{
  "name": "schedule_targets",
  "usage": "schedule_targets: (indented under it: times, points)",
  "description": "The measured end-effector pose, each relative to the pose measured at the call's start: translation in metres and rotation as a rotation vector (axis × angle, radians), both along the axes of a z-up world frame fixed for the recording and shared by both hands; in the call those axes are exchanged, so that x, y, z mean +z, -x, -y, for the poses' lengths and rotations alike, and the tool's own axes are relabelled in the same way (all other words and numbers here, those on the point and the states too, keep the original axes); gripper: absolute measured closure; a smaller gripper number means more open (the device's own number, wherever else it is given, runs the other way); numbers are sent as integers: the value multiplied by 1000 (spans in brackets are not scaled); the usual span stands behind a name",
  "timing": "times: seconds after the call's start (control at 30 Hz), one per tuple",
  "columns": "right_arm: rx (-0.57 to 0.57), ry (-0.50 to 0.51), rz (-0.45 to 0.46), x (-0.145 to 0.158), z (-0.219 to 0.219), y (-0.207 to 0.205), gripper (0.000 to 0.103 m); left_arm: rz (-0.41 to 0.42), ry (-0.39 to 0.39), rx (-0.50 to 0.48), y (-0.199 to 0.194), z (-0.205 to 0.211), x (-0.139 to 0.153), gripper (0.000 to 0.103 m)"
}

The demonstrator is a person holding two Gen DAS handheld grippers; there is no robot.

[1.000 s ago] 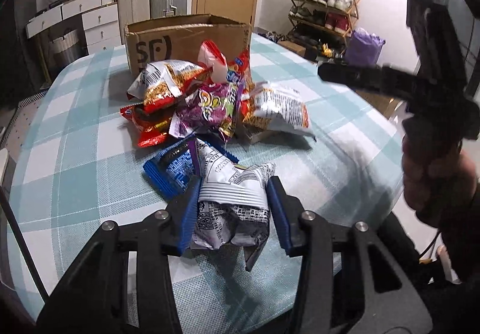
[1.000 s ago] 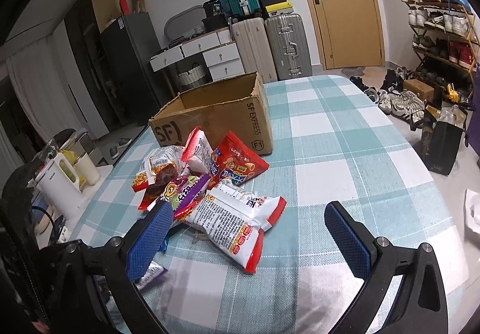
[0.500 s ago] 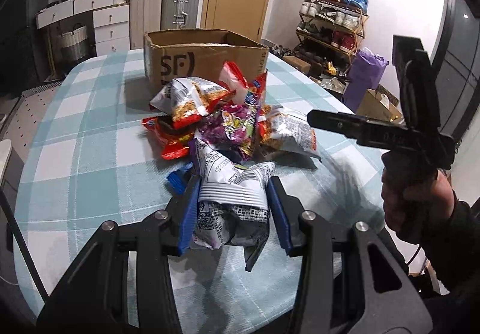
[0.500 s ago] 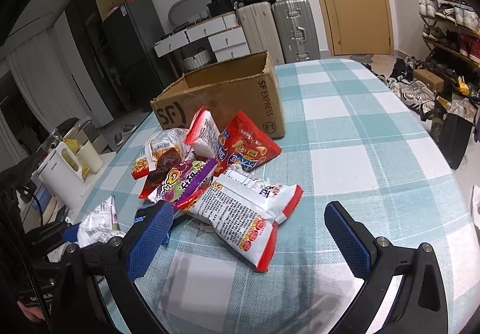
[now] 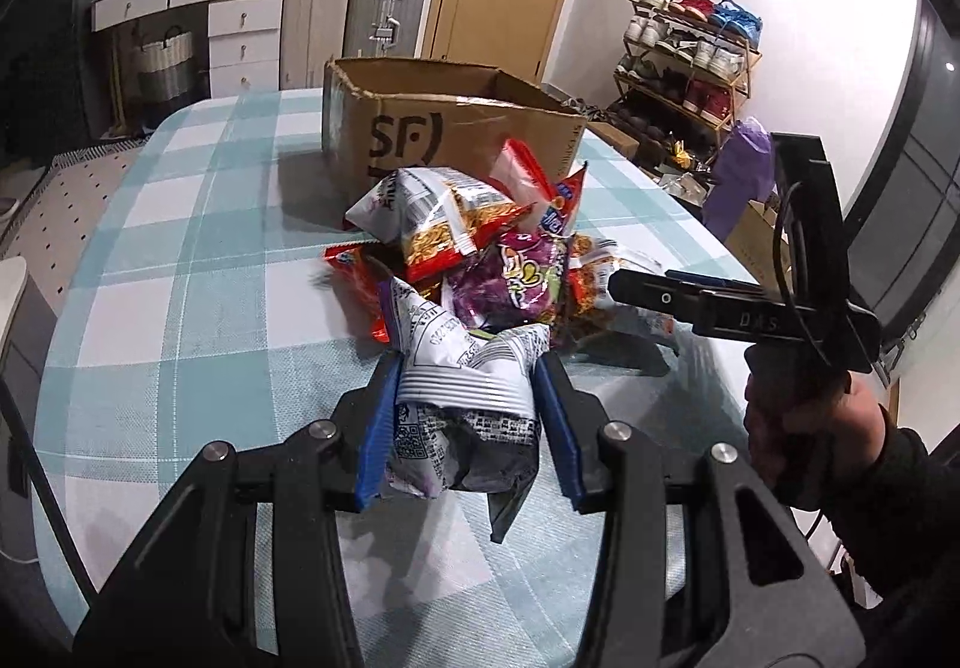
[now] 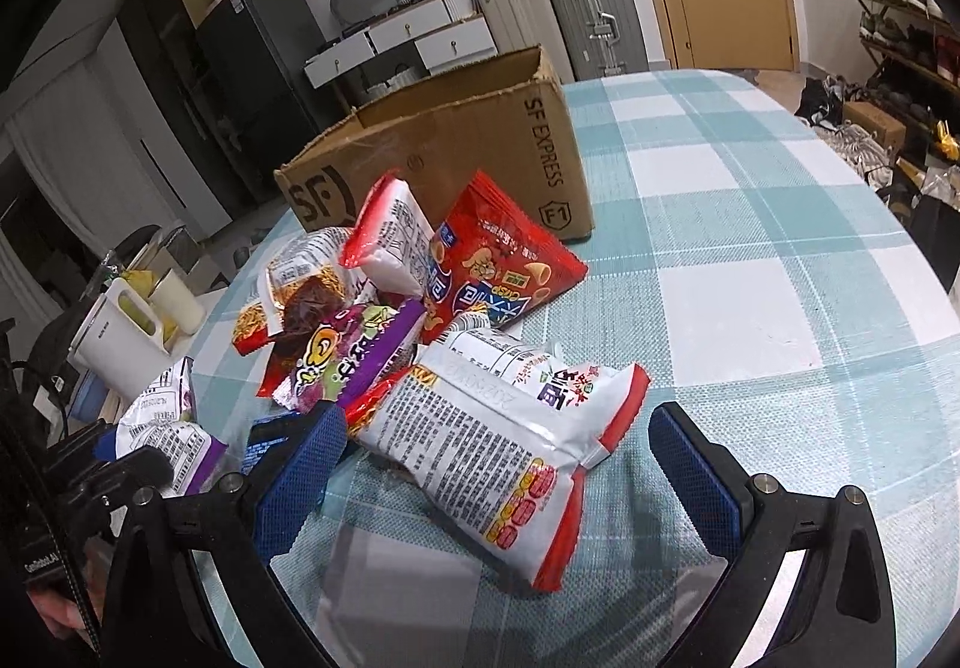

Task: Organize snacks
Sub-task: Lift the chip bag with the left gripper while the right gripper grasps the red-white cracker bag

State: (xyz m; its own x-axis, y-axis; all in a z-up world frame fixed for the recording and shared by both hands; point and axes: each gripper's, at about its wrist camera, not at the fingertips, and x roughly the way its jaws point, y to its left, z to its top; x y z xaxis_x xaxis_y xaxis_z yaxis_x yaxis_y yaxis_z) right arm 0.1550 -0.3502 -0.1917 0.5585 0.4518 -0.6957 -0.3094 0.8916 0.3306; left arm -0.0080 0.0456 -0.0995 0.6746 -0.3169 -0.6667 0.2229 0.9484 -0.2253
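My left gripper (image 5: 465, 416) is shut on a white and grey snack bag (image 5: 465, 398) with purple print, held just above the table in front of the pile. The same bag (image 6: 162, 428) shows at the left of the right wrist view. The snack pile (image 5: 480, 254) lies in front of an open cardboard box (image 5: 456, 134). My right gripper (image 6: 498, 464) is open and low over the table, its blue pads (image 6: 696, 464) on either side of a white and red bag (image 6: 498, 452). In the left wrist view the right gripper (image 5: 660, 296) reaches in from the right, held by a hand (image 5: 804, 428).
A teal checked cloth covers the table (image 6: 750, 260). The box (image 6: 456, 152) stands behind the pile. A white kettle (image 6: 114, 344) sits beyond the table's left edge. Suitcases (image 5: 384, 14) and a shoe rack (image 5: 690, 62) line the room behind.
My left gripper has carried its bag up off the blue packet and closer to the pile. My right gripper has come down and forward, so that it now straddles the white and red bag.
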Motion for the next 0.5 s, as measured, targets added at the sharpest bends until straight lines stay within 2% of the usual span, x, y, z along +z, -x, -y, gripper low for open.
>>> schedule_targets:
  times: [0.33, 0.5]
  points:
    - [5, 16, -26, -8, -9, -14, 1, -14, 10, 13, -12, -6, -4, 61]
    - [15, 15, -27, -10, -11, -15, 11, -17, 10, 19, -16, -9, -6, 61]
